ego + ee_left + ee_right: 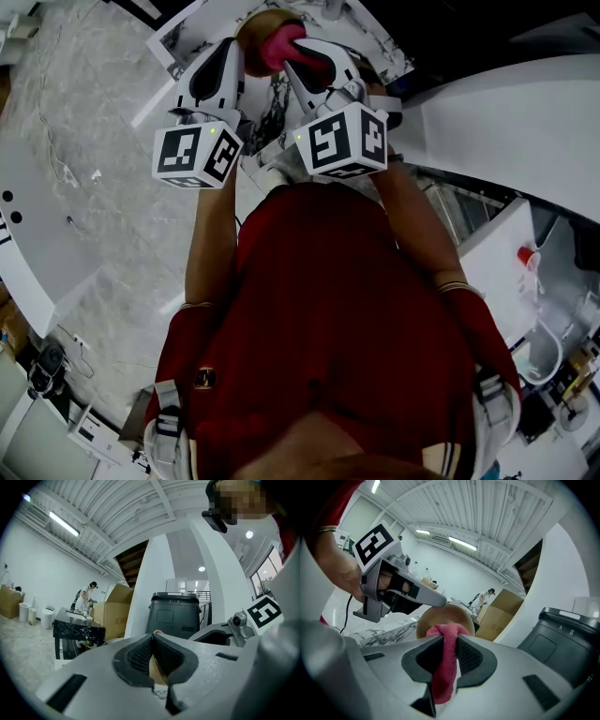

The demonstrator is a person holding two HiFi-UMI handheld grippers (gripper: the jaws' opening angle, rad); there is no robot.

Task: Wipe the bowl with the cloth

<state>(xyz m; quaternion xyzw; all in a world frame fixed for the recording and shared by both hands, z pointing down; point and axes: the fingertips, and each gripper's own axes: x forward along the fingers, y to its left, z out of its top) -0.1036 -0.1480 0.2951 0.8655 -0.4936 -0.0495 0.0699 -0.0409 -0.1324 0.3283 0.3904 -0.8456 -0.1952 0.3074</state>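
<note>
The left hand-held gripper (152,638) is clenched on the rim of the wooden bowl (440,617); a thin tan edge of it stands between the 2 jaws. The right hand-held gripper (449,641) is clenched on the pink cloth (443,667). The cloth hangs down through the jaws as a folded strip, with a rounded bunch at the tips. In the head view both grippers are raised side by side in front of the person. The bowl is held in the air at their tips, over the marbled tabletop (202,33).

The relation that matters is this: the bowl lies straight ahead of the right hand-held gripper, along its jaws. The bunch of cloth seems to touch the bowl or to be just beside it. The left one holds the bowl from the person's left side. I judge that the wiping is under way or about to begin. The next move needs the right one to press the cloth and slide it across the bowl, while the left one holds the bowl steady. Whether the cloth faces the inside or the outside of the bowl, I cannot tell surely.
</note>
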